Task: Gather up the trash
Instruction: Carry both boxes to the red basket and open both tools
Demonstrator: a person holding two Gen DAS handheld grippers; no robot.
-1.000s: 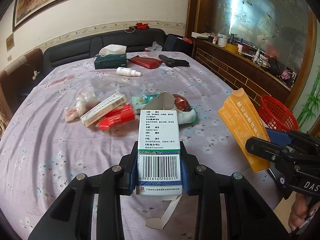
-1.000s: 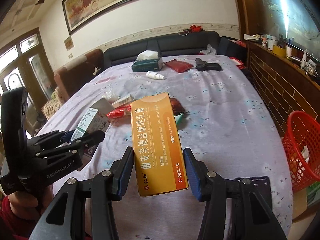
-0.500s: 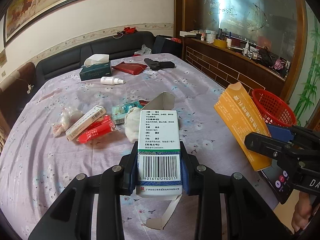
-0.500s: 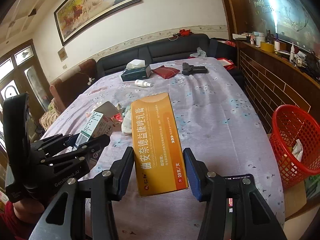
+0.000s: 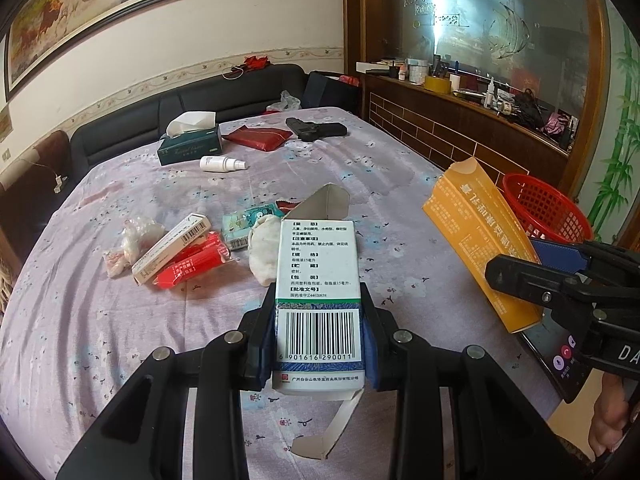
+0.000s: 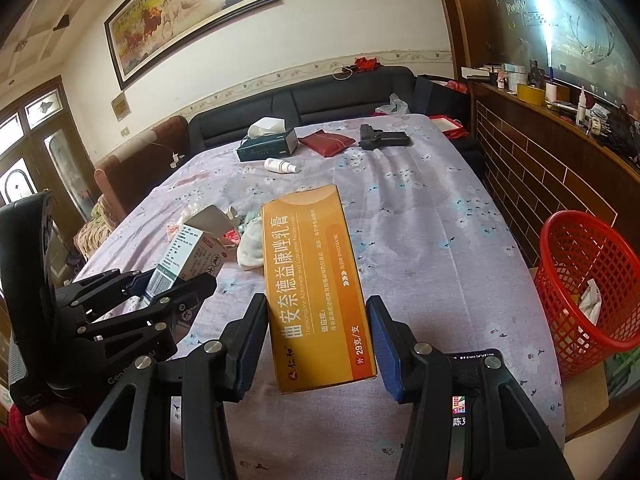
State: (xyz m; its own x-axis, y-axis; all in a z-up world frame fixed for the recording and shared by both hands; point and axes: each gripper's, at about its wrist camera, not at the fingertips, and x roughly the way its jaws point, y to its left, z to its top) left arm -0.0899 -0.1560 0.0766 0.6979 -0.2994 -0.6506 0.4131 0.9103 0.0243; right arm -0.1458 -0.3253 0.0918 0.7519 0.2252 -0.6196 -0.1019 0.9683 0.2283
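Note:
My left gripper [image 5: 319,338] is shut on a white medicine box [image 5: 318,280] with a barcode and open flaps, held above the table. It also shows in the right wrist view [image 6: 188,260]. My right gripper [image 6: 318,336] is shut on an orange medicine box [image 6: 316,292], seen at the right of the left wrist view [image 5: 480,248]. A red mesh basket [image 6: 588,292] with some paper in it stands off the table's right edge. More trash lies mid-table: a red packet [image 5: 188,266], a white and red carton [image 5: 172,246], a crumpled tissue [image 5: 264,252], a teal wrapper [image 5: 248,224].
The table has a lilac flowered cloth [image 5: 380,184]. At its far end lie a green tissue box [image 5: 190,146], a white spray bottle [image 5: 220,164], a red pouch [image 5: 256,138] and a black toy gun [image 5: 316,130]. A phone [image 5: 560,352] lies at the near right edge. A brick-pattern counter runs along the right.
Both grippers have pulled back and risen with their boxes still held. The table's trash pile now looks farther away and the red basket shows more fully at the right.

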